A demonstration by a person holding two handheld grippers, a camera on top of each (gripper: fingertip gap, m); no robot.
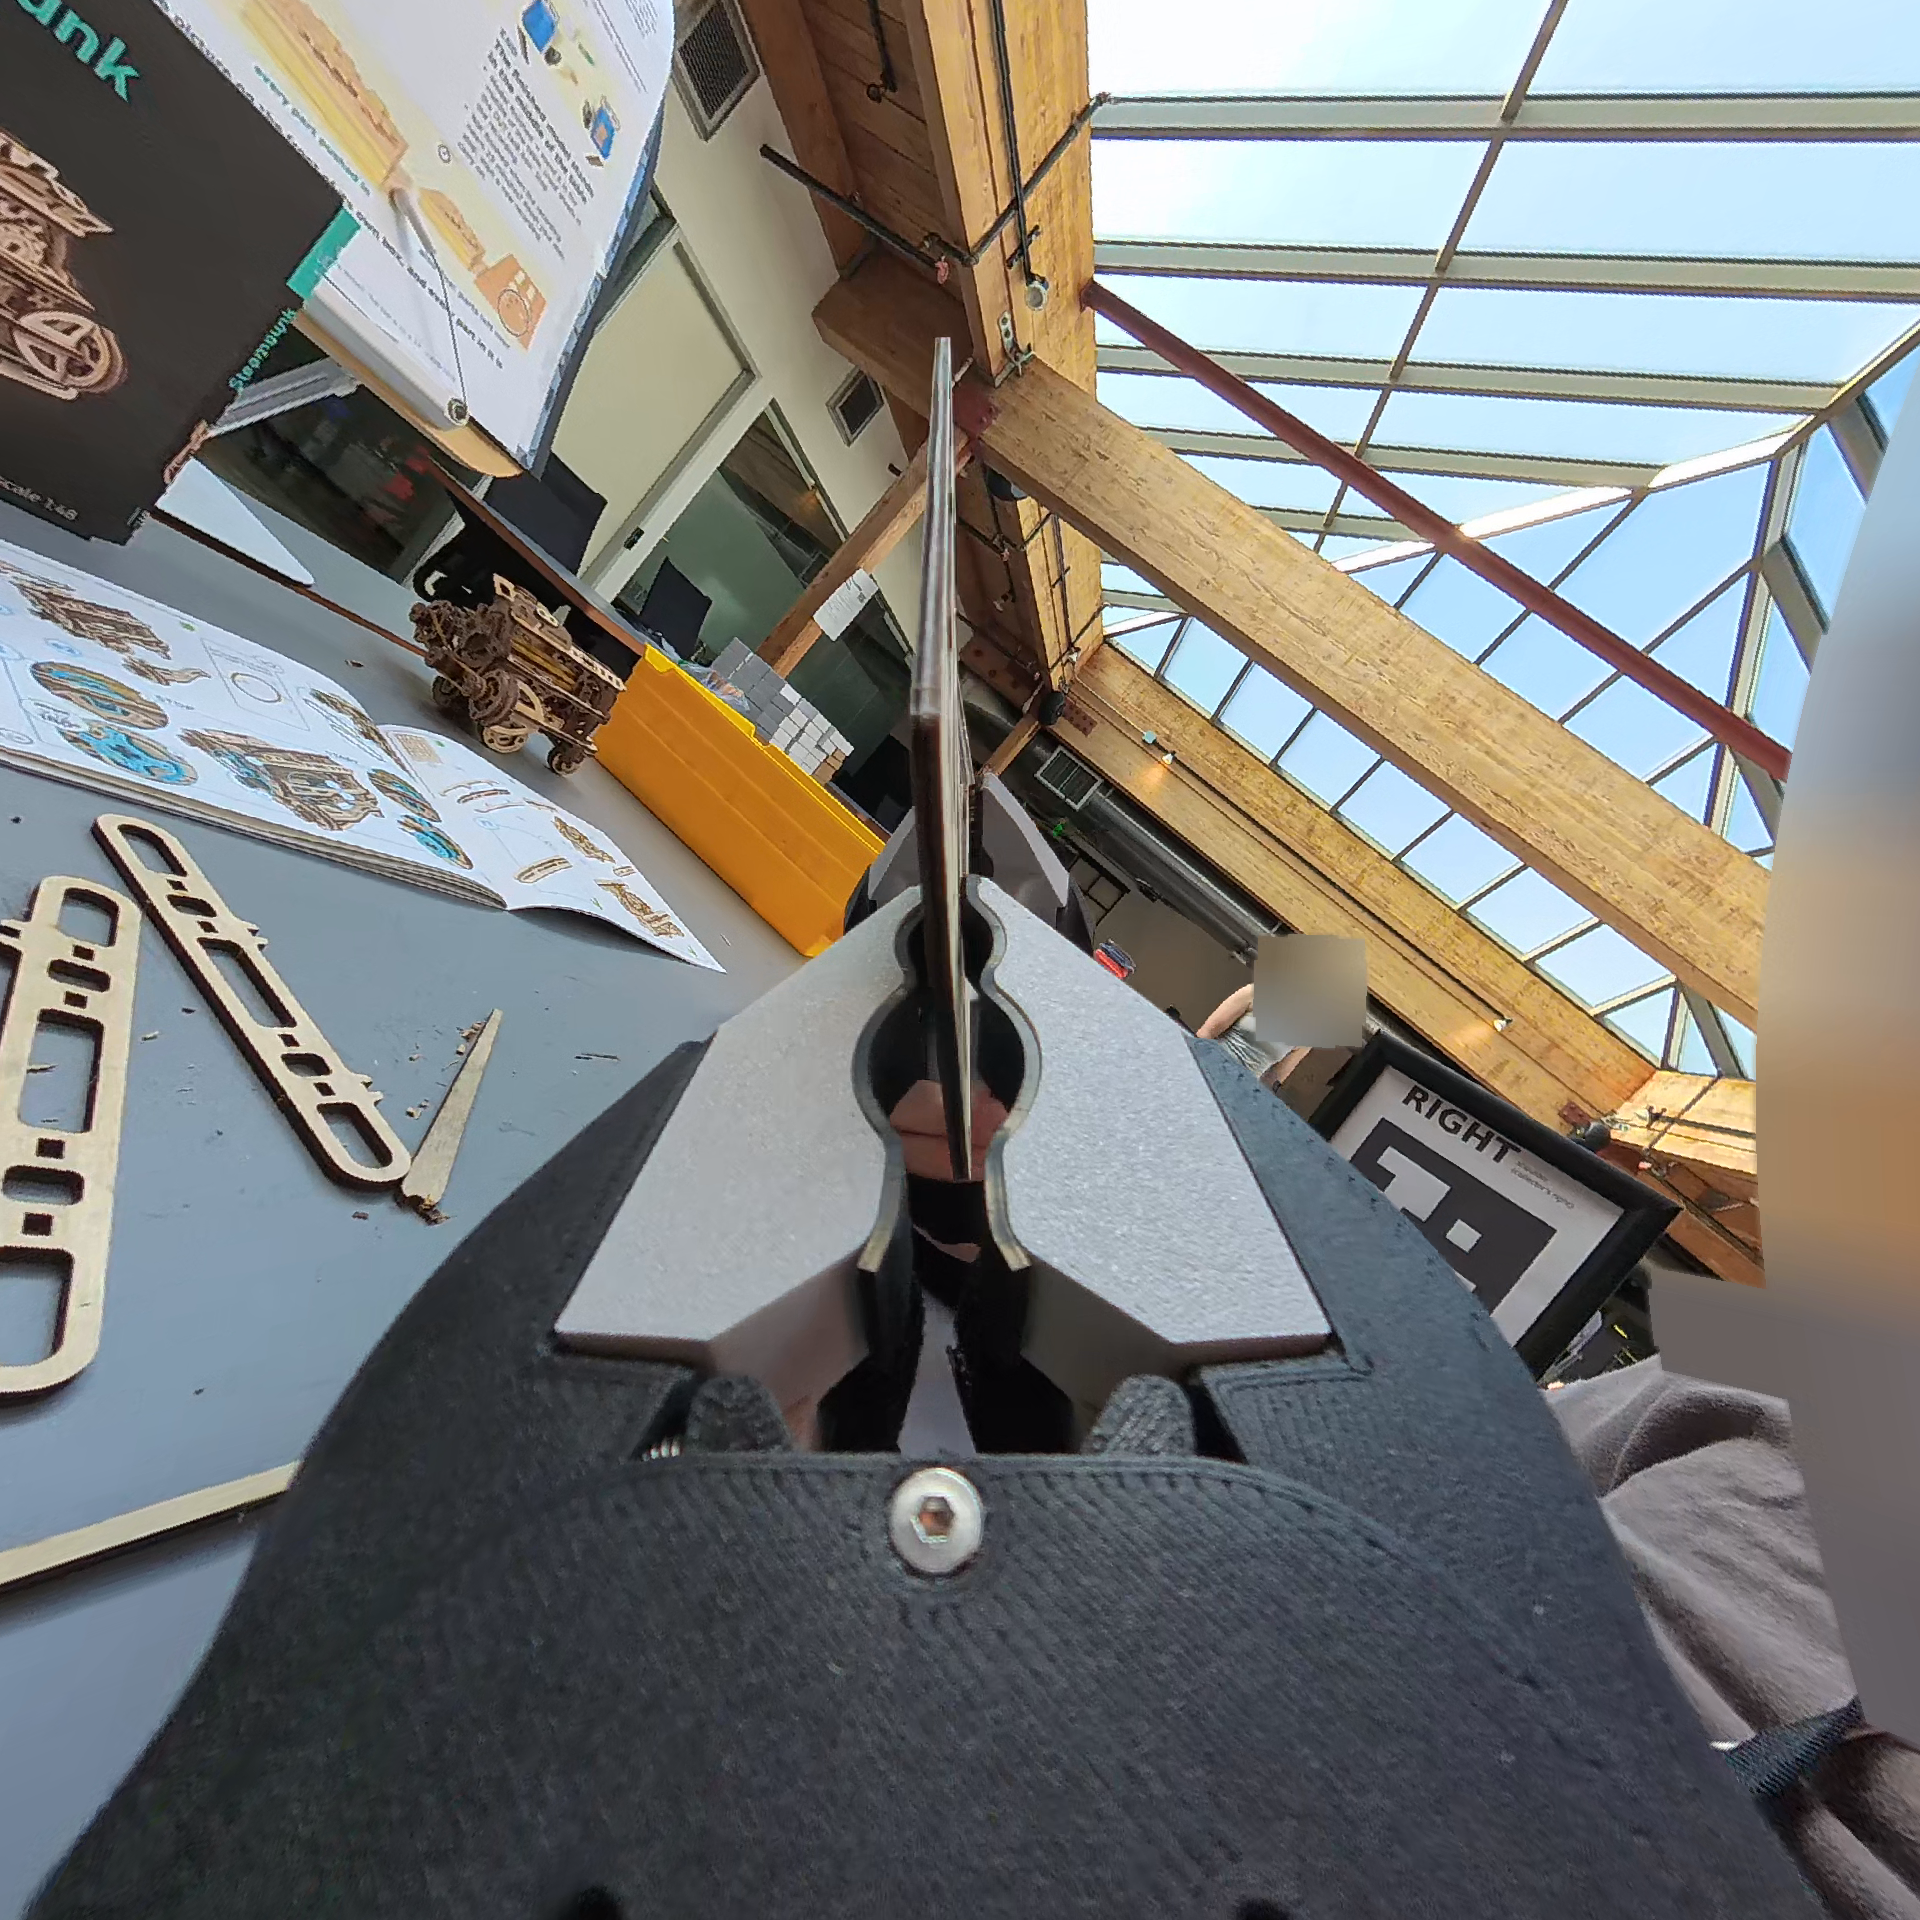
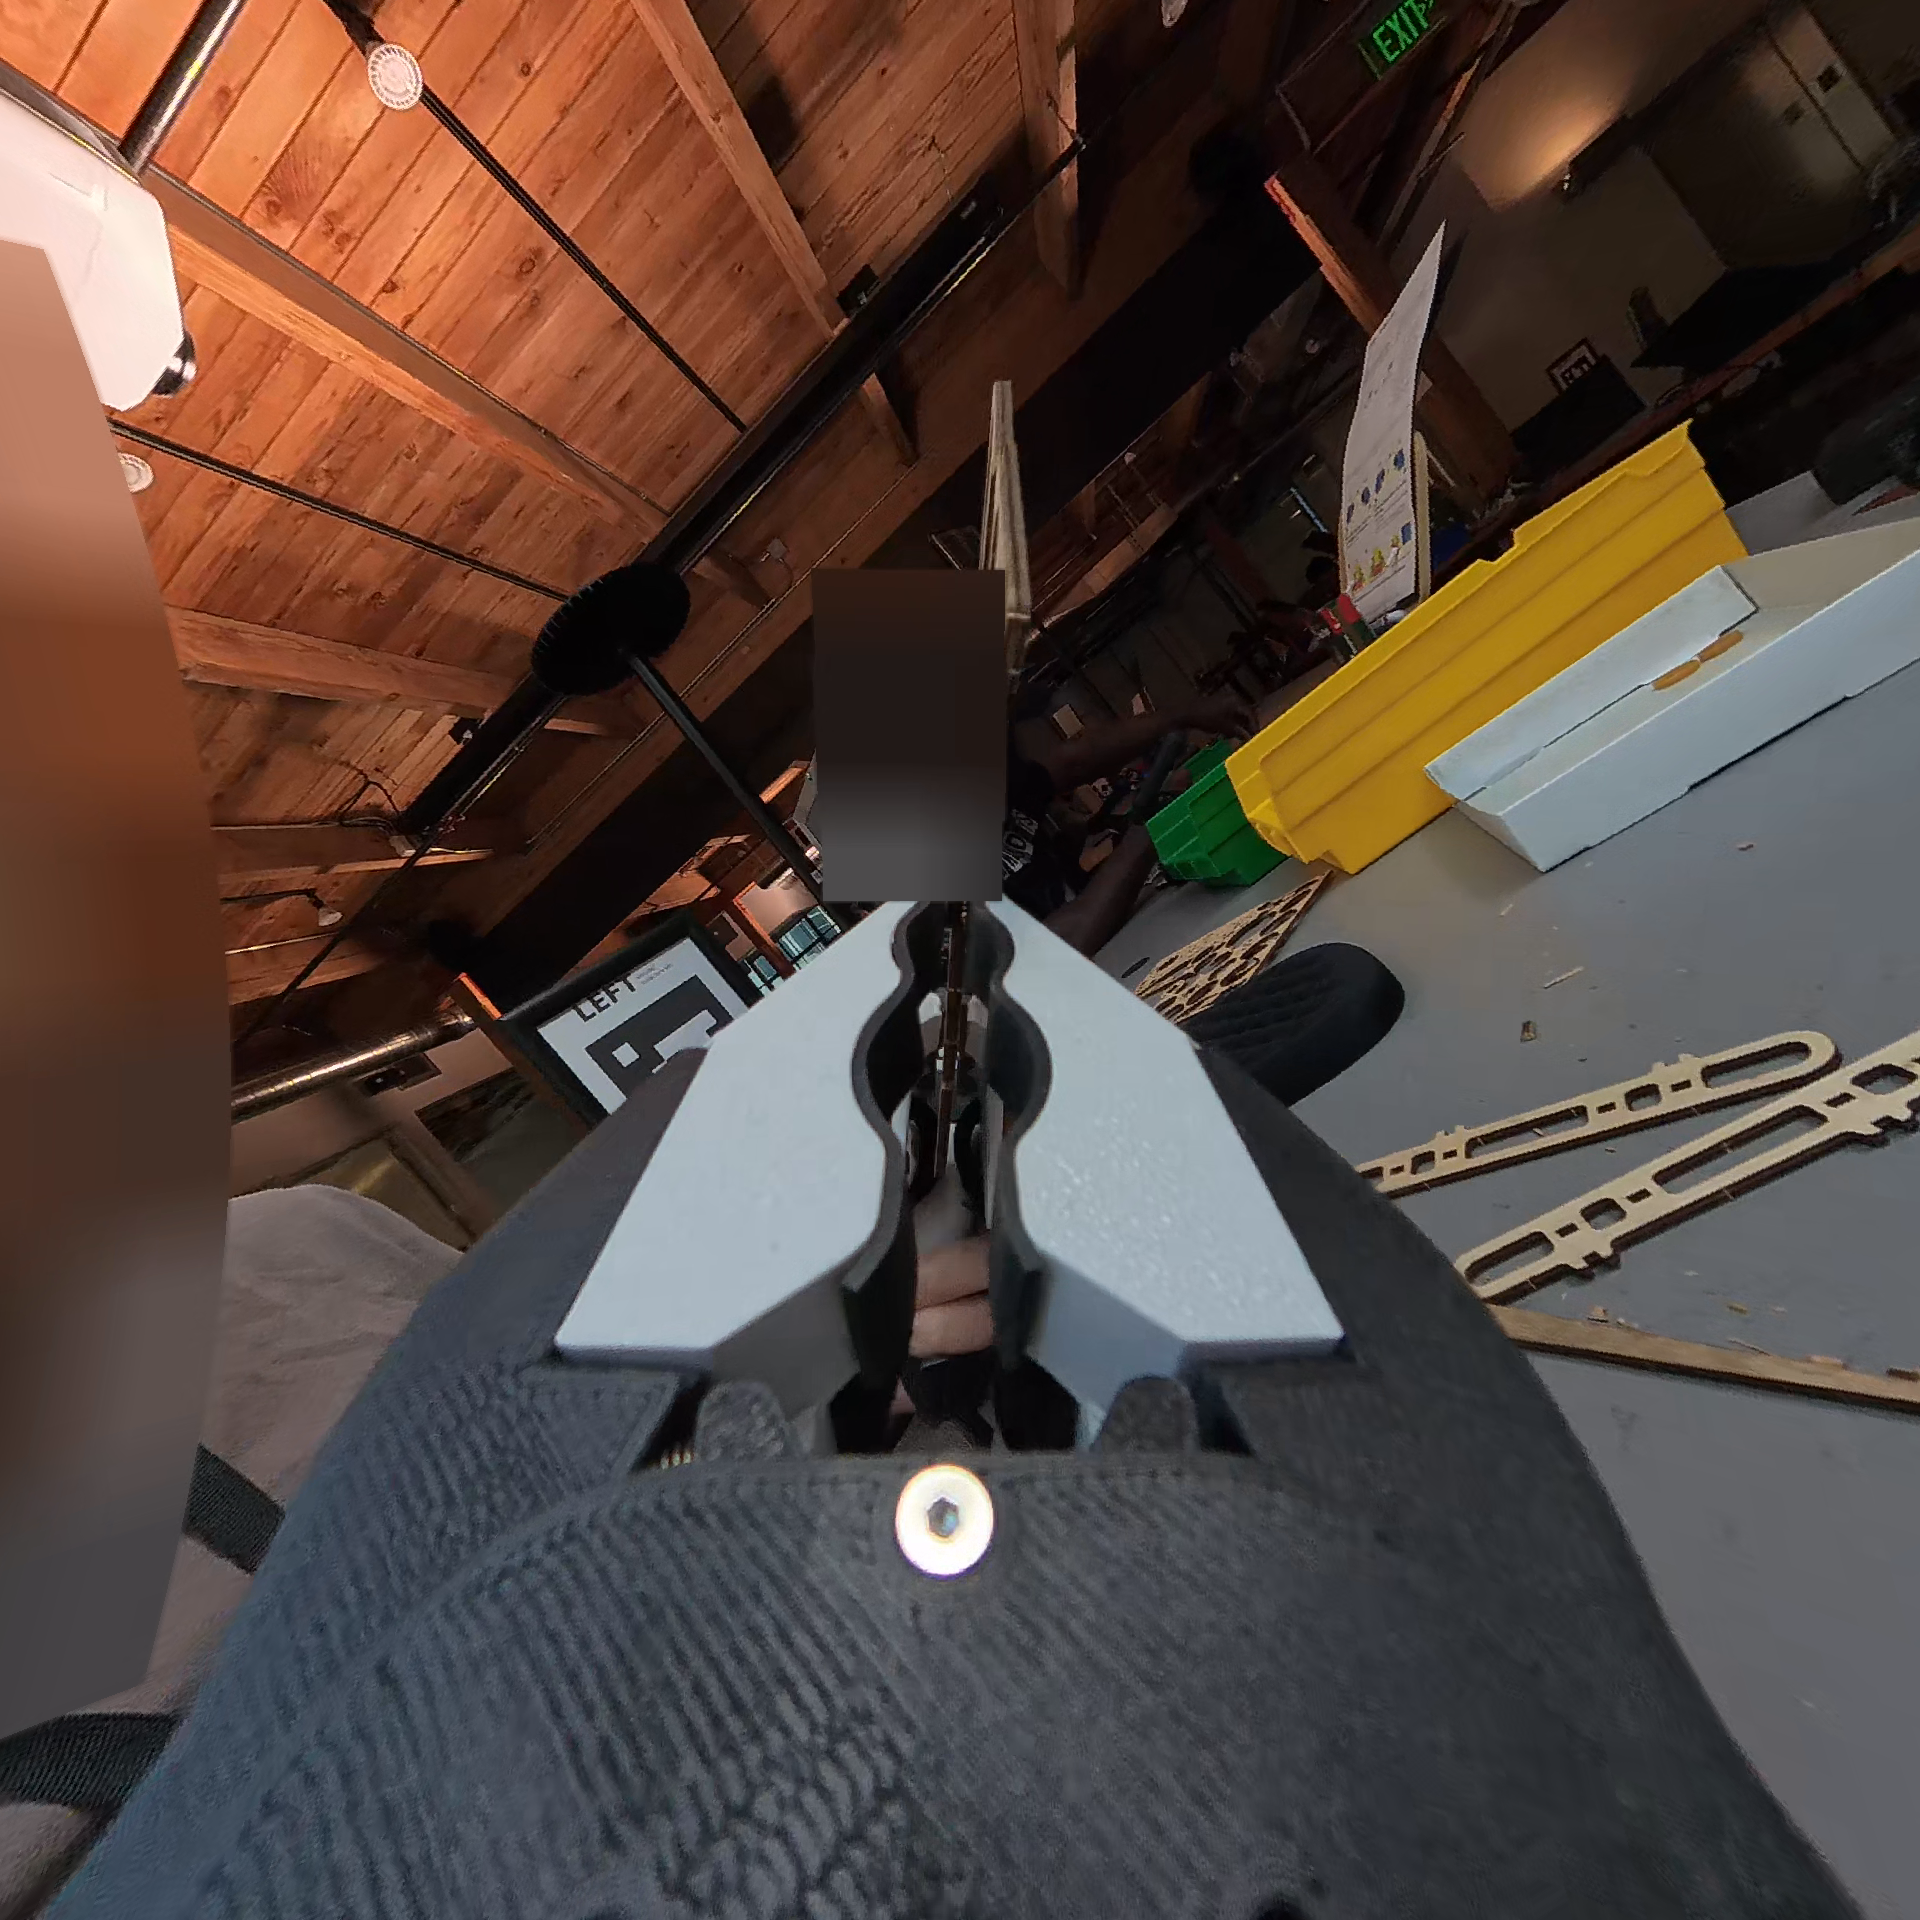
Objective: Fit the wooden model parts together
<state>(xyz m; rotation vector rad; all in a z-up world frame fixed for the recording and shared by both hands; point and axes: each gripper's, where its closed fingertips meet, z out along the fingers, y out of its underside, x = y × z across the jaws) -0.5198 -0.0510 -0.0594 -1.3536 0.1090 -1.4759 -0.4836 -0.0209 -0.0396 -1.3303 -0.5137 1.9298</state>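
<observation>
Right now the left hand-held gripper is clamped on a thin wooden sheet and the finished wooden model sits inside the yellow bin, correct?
Not quite. In the left wrist view the finished wooden model stands on the grey table beside the yellow bin, not inside it. The left hand-held gripper does clamp the thin wooden sheet.

Bright skylight (image 1: 1507, 312) glare, fisheye edges, blur

The right gripper (image 2: 948, 935) points up toward twelve o'clock, its grey fingers (image 2: 1132, 1132) pressed onto a thin wooden strip (image 2: 1006, 488) seen edge-on, which rises above them. At three o'clock two slotted wooden parts (image 2: 1621, 1174) lie flat on the grey bench (image 2: 1662, 1558), close together. At two o'clock stand a yellow bin (image 2: 1455, 717) and a white box (image 2: 1662, 727) just beside it, a green bin (image 2: 1195, 831) next to the yellow one. A wooden sheet (image 2: 1236, 940) with cut-outs lies near one o'clock.
</observation>
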